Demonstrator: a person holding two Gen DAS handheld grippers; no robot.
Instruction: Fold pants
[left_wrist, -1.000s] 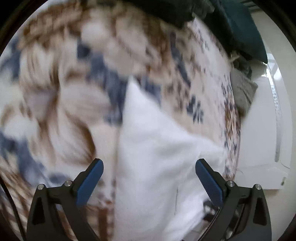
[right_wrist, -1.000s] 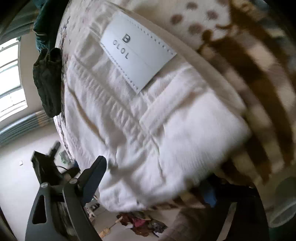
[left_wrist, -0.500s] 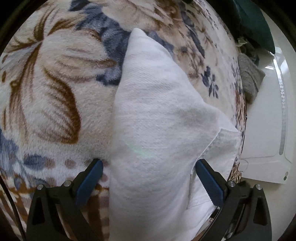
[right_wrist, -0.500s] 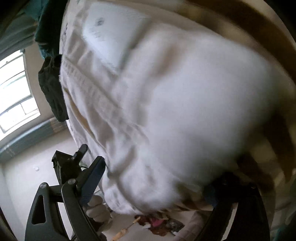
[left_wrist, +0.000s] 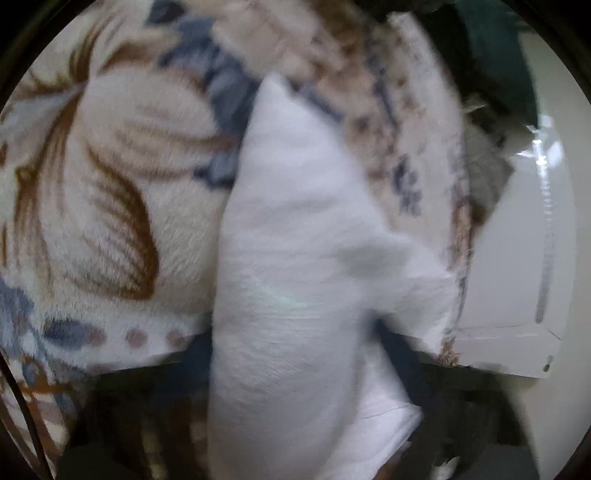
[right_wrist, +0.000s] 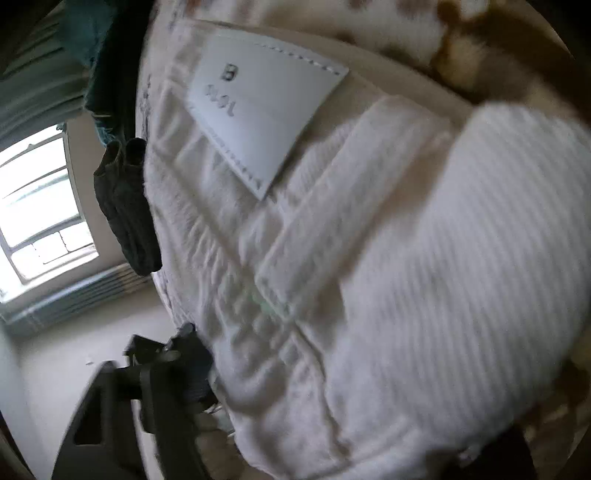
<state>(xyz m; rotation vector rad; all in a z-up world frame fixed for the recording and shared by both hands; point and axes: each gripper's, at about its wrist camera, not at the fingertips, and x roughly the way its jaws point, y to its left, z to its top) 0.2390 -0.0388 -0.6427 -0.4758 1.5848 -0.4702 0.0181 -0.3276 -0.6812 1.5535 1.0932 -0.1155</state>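
White corduroy pants (left_wrist: 295, 280) lie on a floral blanket (left_wrist: 110, 206) on a bed. In the left wrist view a folded leg end fills the centre and covers my left gripper (left_wrist: 295, 373); its fingers are blurred and dark, closing in on the cloth. In the right wrist view the waistband (right_wrist: 332, 229) with its grey patch label (right_wrist: 266, 110) and a belt loop fills the frame. My right gripper (right_wrist: 332, 413) is pressed into the cloth; only its left finger (right_wrist: 192, 369) shows.
Dark green clothes (left_wrist: 491, 55) and a grey garment (left_wrist: 484, 177) lie at the blanket's far edge. A white wall panel (left_wrist: 524, 258) stands beside the bed. In the right wrist view a dark garment (right_wrist: 125, 206) hangs off the bed edge near a window (right_wrist: 37, 214).
My left gripper's fingers have moved in toward the pant leg and blurred. The right wrist view has steadied on the waistband, with the label sharp again.
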